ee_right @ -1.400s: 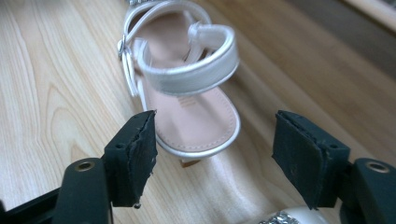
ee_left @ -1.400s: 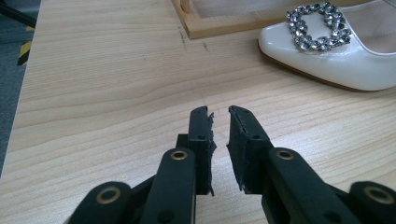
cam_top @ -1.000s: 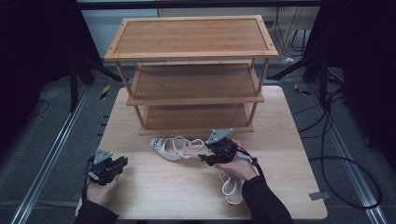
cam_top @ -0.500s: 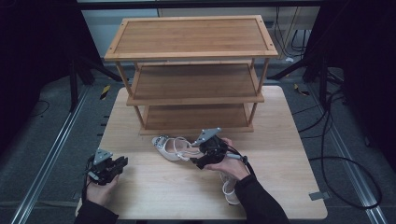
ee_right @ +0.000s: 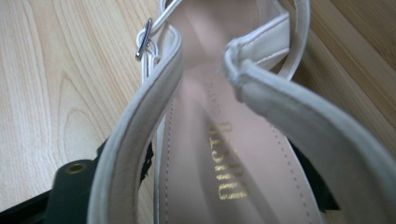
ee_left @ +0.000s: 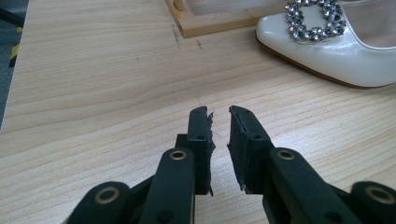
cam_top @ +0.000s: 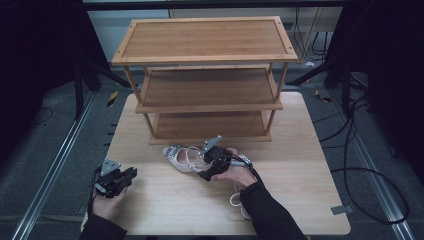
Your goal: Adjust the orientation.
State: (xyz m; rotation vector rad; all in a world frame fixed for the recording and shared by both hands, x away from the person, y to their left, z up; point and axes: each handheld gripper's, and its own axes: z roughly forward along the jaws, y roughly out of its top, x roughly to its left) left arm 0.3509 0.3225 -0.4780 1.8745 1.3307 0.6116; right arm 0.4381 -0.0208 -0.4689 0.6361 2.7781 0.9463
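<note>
A white strappy heeled shoe [cam_top: 181,157] with a jewelled buckle lies on the table in front of the shelf, toe pointing left. My right gripper [cam_top: 207,163] is at its heel end. Its jaws have just been closing, and in the right gripper view the shoe [ee_right: 210,154] sits between them, its sides against the black fingers [ee_right: 70,186]. My left gripper [cam_top: 125,176] rests low at the table's front left with its jaws [ee_left: 219,114] almost together and nothing between them. The shoe's toe [ee_left: 327,46] lies ahead of it to the right.
A three-tier wooden shelf [cam_top: 205,42] stands at the back of the table [cam_top: 310,165], and its bottom frame [ee_left: 210,25] is just behind the shoe. A second white shoe [cam_top: 236,201] lies near the front edge, partly under the right forearm.
My right gripper has moved left and slightly down onto the heel end of the shoe. The shoe and my left gripper have stayed where they were.
</note>
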